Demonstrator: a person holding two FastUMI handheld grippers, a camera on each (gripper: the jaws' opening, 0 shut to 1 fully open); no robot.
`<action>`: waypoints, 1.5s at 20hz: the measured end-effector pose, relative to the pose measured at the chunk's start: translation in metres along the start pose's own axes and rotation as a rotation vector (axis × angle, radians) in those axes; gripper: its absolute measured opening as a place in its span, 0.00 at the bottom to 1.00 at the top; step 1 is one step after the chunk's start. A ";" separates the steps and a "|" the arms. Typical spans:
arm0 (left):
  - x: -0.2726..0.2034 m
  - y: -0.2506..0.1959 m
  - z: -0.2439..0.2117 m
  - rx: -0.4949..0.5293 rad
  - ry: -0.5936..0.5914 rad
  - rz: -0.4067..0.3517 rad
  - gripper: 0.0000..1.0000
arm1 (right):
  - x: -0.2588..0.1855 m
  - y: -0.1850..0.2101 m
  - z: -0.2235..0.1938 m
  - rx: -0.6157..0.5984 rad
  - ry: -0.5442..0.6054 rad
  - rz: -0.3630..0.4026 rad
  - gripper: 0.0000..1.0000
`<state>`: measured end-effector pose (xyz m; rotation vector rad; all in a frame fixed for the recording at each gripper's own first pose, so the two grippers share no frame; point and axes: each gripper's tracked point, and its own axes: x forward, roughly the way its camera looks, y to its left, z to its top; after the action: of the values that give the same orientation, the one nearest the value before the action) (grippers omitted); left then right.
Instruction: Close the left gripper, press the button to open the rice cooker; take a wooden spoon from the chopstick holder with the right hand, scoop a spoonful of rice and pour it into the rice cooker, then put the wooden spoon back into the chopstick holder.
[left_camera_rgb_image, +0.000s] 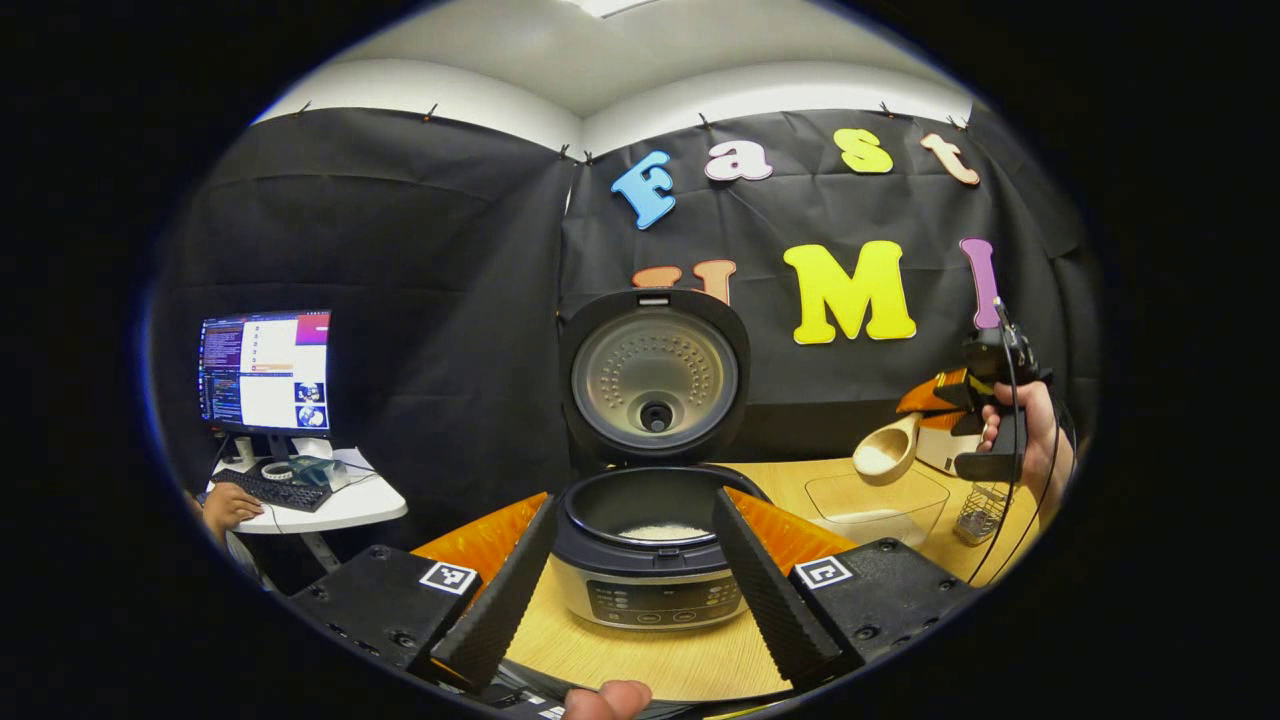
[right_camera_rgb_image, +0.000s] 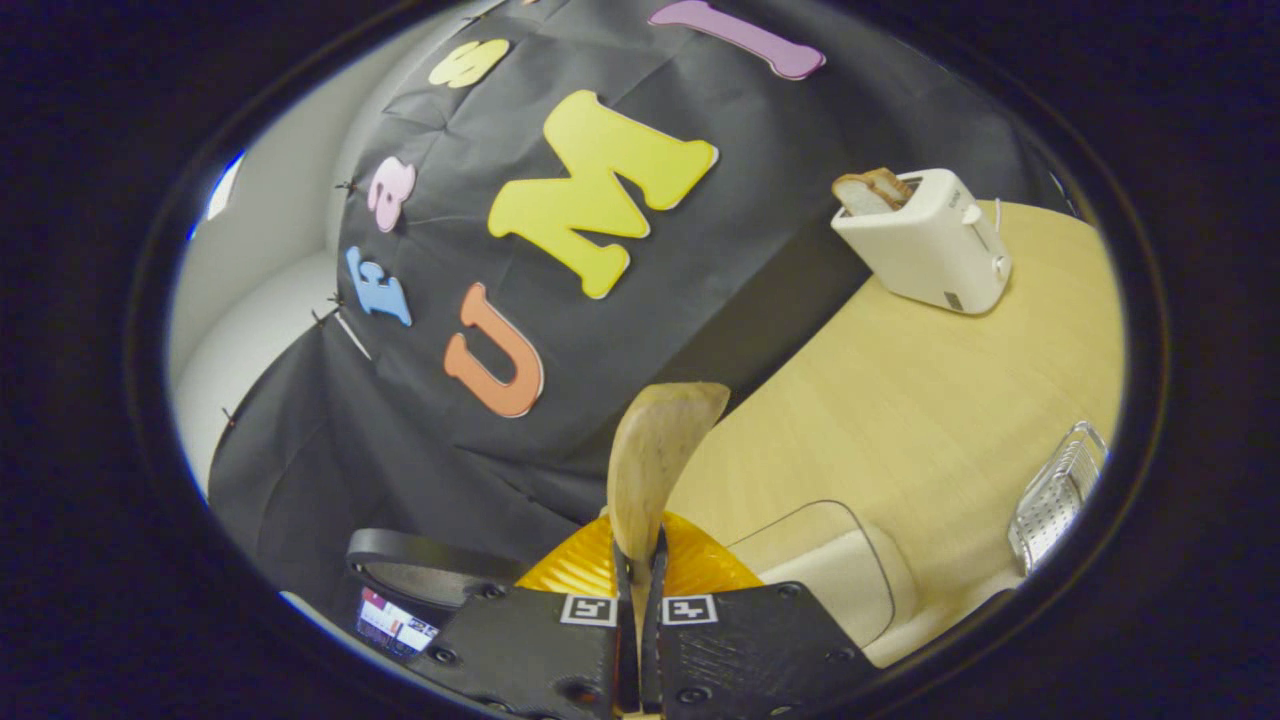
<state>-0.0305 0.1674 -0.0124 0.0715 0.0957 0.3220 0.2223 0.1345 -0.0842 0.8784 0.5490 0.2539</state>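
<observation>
The rice cooker (left_camera_rgb_image: 650, 590) stands on the table with its lid (left_camera_rgb_image: 653, 378) raised; a little white rice lies in its pot (left_camera_rgb_image: 660, 531). My left gripper (left_camera_rgb_image: 635, 500) is open, its fingers spread to either side of the cooker's front and touching nothing. To the right, a hand holds my right gripper (left_camera_rgb_image: 975, 395), which is shut on the handle of a wooden spoon (left_camera_rgb_image: 888, 450). The spoon's bowl carries rice and hangs above a clear rice container (left_camera_rgb_image: 880, 505). In the right gripper view the spoon (right_camera_rgb_image: 655, 455) stands between the fingers of my right gripper (right_camera_rgb_image: 642, 550).
A wire chopstick holder (left_camera_rgb_image: 980, 512) (right_camera_rgb_image: 1055, 495) stands right of the clear container (right_camera_rgb_image: 830, 570). A white toaster (right_camera_rgb_image: 925, 245) with bread sits at the back of the table (right_camera_rgb_image: 900, 400). At far left a monitor (left_camera_rgb_image: 265, 370) stands on a side desk, where a person's hand (left_camera_rgb_image: 228, 505) rests.
</observation>
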 end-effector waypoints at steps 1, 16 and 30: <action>0.001 0.005 -0.004 0.011 0.013 0.011 0.99 | 0.001 0.014 -0.003 -0.007 0.009 0.015 0.01; 0.002 0.046 -0.019 -0.006 0.052 0.052 0.99 | 0.053 0.156 -0.135 -0.265 0.152 0.151 0.01; 0.005 0.046 -0.019 -0.042 0.056 0.079 0.99 | 0.046 0.193 -0.170 -0.858 -0.034 0.187 0.01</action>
<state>-0.0427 0.2138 -0.0281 0.0245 0.1416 0.4047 0.1690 0.3861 -0.0357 0.0957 0.2737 0.5890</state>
